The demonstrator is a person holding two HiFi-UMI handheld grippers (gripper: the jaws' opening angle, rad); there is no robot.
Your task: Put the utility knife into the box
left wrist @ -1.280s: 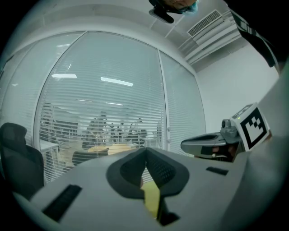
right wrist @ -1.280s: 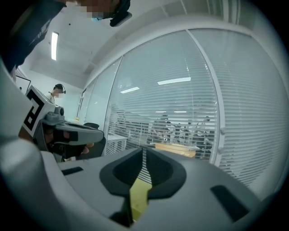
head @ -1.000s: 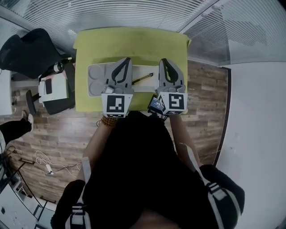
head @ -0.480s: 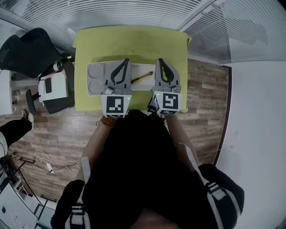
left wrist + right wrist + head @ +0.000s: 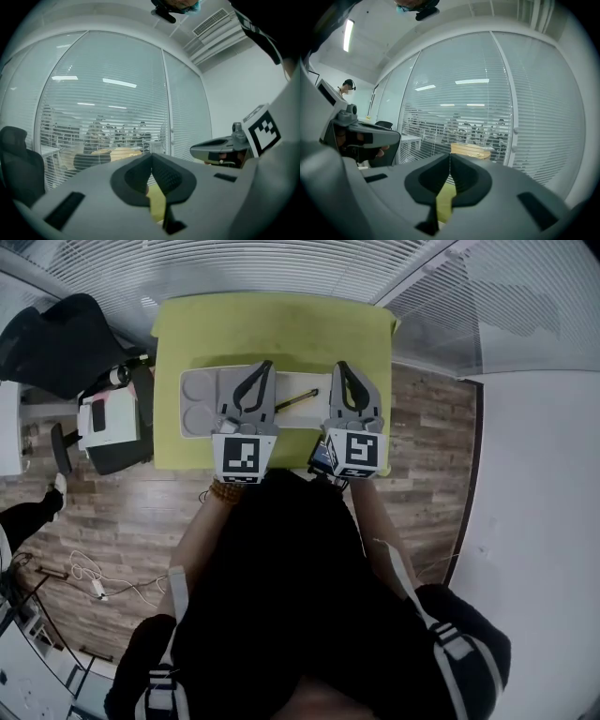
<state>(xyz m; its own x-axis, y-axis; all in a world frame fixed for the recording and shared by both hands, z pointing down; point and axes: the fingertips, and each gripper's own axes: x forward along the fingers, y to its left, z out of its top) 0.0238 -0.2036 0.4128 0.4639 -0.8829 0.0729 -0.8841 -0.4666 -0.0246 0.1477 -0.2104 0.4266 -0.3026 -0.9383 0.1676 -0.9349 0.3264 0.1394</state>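
A person holds 2 grippers side by side over a green table (image 5: 281, 324). The knife (image 5: 297, 400) lies slantwise between them, held by neither, on the right part of the white box (image 5: 199, 395). Whether it sits inside a compartment is unclear. This looks like the reaching step: next, 1 gripper must open and drop over the handle. The left gripper (image 5: 266, 365) has its jaws together, empty. The right gripper (image 5: 341, 365) has just been closing, and its jaws now meet on nothing.
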